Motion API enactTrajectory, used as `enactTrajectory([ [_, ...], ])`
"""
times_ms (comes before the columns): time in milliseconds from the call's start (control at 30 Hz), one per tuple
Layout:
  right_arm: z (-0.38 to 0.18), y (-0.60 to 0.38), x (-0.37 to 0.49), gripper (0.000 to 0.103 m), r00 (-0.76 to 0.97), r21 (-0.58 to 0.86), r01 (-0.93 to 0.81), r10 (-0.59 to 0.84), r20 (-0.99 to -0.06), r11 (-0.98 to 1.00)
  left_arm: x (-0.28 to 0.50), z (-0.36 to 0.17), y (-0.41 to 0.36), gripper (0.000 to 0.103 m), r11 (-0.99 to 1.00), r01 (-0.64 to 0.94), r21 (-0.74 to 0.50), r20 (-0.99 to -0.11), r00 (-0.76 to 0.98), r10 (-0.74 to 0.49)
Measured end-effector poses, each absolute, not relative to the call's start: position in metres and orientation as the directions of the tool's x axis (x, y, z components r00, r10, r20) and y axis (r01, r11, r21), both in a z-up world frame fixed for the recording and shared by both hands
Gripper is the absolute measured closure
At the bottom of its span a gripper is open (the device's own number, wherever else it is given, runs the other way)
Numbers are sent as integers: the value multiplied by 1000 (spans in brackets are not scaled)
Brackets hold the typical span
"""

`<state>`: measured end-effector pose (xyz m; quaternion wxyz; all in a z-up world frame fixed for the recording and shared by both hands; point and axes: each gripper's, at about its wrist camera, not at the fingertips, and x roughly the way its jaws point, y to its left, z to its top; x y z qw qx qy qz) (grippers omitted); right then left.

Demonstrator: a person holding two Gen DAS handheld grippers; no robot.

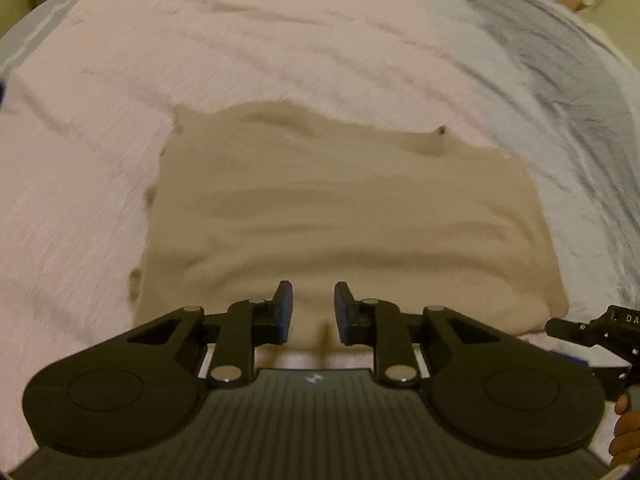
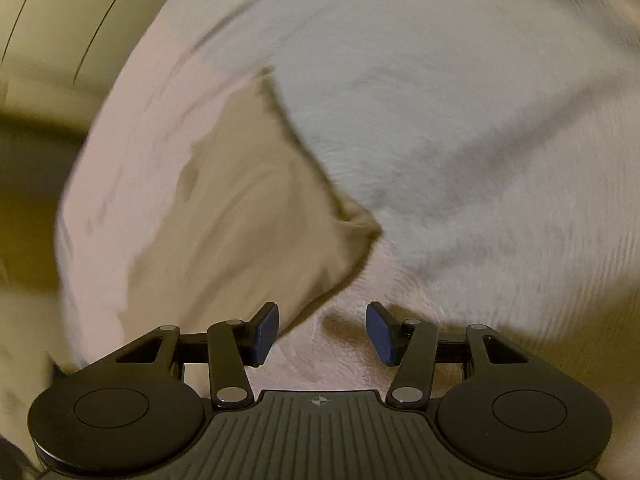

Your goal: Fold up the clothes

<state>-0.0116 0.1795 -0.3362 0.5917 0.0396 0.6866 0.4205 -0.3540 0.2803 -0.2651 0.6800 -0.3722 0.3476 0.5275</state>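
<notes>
A folded beige garment (image 1: pixel 344 232) lies flat on a pale pink bedspread (image 1: pixel 224 60), its body a rough rectangle with soft horizontal wrinkles across it and a slightly wavy far edge; a small dark fleck sits near that far edge towards the right. The left gripper (image 1: pixel 313 309) hangs low over the near edge of the garment, its two blue-padded fingers (image 1: pixel 285 307) parted with a clear gap between them and nothing caught there, the cloth showing through the gap. At the far right of the left wrist view a piece of the other black tool pokes in, with part of the person's hand (image 1: pixel 624 432) below it. To the right of the garment the bedding turns greyer and more rumpled, and a grey striped border (image 1: pixel 52 20) runs along the bed's upper left. In the right wrist view the beige garment (image 2: pixel 248 208) appears as an angled shape running up and away to the left, one corner (image 2: pixel 360 228) bunched up a little where it meets a paler white stretch of bedding (image 2: pixel 460 120). The right gripper (image 2: pixel 322 334) is spread wide and empty, poised above bare bedspread just beside the garment's near edge; its left pad seems to sit close to that edge, though motion blur makes contact hard to judge
</notes>
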Motion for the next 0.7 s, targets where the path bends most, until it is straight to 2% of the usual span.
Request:
enactTrajectory([
  [200, -358, 168, -15, 51, -271, 707, -300, 653, -707, 641, -330, -288, 315, 86, 277, -945, -174, -824, 294, 485],
  [367, -363, 164, -27, 51, -184, 736, -264, 717, -672, 623, -314, -327, 338, 86, 346, -930, -123, -864, 272, 424],
  [533, -366, 161, -36, 51, -72, 755, -227, 763, -643, 615, -318, -308, 339, 86, 409, -905, -119, -851, 305, 427],
  [700, -373, 163, -38, 51, 18, 782, -156, 794, -608, 603, -325, -322, 345, 85, 431, -891, -144, -873, 320, 369],
])
